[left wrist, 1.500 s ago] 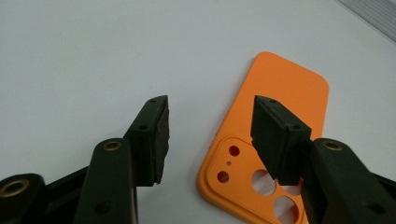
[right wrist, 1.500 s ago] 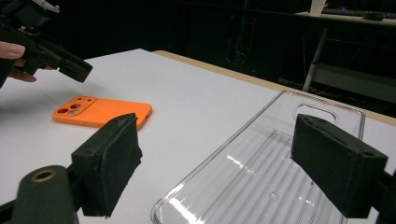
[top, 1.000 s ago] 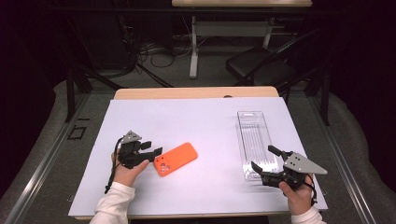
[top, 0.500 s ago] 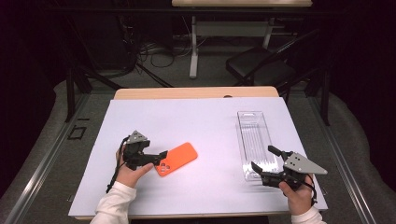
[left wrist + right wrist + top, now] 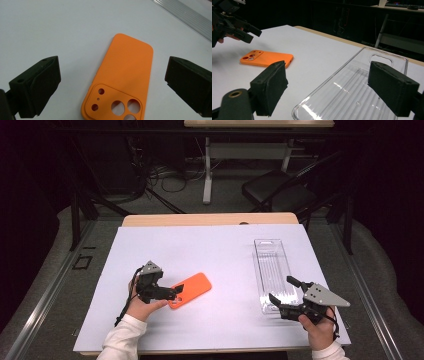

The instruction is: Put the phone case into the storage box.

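Lying between wide jaws (untouched): phone case

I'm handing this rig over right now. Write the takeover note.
Left hand-held gripper: open, jaws either side of the orange phone case, not gripping it.
Right hand-held gripper: open, at the near end of the clear plastic tray, holding nothing.
Case lies flat, camera cutouts up, on the white table cover, left of the tray; the tray holds nothing.
Done: nothing gripped or moved.
Left: likely close on the case and carry it to the tray.
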